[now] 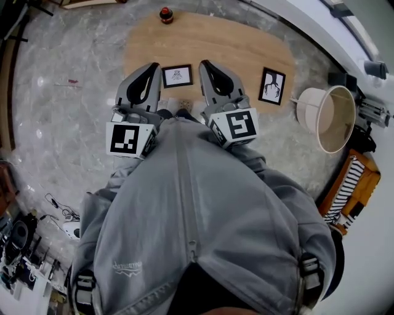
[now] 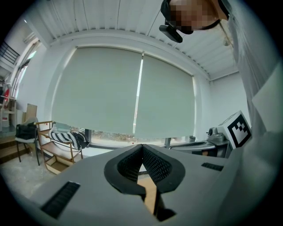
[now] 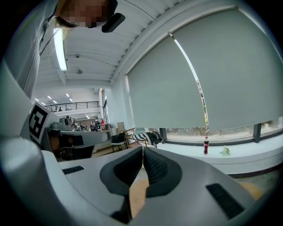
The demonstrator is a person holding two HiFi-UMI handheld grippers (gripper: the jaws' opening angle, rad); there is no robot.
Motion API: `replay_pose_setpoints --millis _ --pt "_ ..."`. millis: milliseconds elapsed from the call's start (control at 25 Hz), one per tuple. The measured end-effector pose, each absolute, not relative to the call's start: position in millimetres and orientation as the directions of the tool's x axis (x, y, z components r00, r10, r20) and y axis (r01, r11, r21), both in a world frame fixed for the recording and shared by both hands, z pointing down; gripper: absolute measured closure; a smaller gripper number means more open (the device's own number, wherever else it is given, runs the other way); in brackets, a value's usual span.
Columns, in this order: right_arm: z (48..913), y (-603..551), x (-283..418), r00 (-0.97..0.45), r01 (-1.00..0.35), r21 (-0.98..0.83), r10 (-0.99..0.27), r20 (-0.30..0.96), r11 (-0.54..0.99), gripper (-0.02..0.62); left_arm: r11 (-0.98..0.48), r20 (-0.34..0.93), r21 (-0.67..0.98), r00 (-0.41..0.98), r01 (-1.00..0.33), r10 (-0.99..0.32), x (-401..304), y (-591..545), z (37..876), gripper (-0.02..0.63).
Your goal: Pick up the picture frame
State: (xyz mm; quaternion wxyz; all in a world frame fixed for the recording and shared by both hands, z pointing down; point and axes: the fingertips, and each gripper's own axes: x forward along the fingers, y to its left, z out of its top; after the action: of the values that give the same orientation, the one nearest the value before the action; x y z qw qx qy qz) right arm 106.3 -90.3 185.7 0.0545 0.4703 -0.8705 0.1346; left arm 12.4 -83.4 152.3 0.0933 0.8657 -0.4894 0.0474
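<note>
Two black picture frames lie on the oval wooden table (image 1: 234,43). The small frame (image 1: 177,75) holds a pale print and shows between my two grippers. The other frame (image 1: 272,85), with a dark antler-like drawing, lies further right. My left gripper (image 1: 151,66) sits just left of the small frame, apart from it. My right gripper (image 1: 205,64) sits just right of it. Both are shut with nothing between the pads. In the left gripper view the gripper (image 2: 142,148) points at window blinds, and in the right gripper view the gripper (image 3: 142,150) does too; neither shows a frame.
A small red-capped object (image 1: 165,15) stands at the table's far edge. A white lampshade (image 1: 326,117) lies on the floor at the right, with a striped chair (image 1: 351,184) beside it. Cables and gear (image 1: 61,215) clutter the floor at the left. My grey jacket hides the near floor.
</note>
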Motion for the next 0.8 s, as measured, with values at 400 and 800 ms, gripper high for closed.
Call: replay_pose_setpoints --millis 400,800 --pt "189 -94 96 -0.538 -0.841 -0.210 -0.809 0.237 0.498 0.561 -0.542 0.199 0.117 0.554 -0.832 -0.808 4 -95 156 0.588" --pt "196 -106 87 -0.489 -0.869 -0.221 -0.834 0.255 0.442 0.561 -0.570 0.277 0.134 0.583 -0.810 -0.764 -8 -109 175 0.588"
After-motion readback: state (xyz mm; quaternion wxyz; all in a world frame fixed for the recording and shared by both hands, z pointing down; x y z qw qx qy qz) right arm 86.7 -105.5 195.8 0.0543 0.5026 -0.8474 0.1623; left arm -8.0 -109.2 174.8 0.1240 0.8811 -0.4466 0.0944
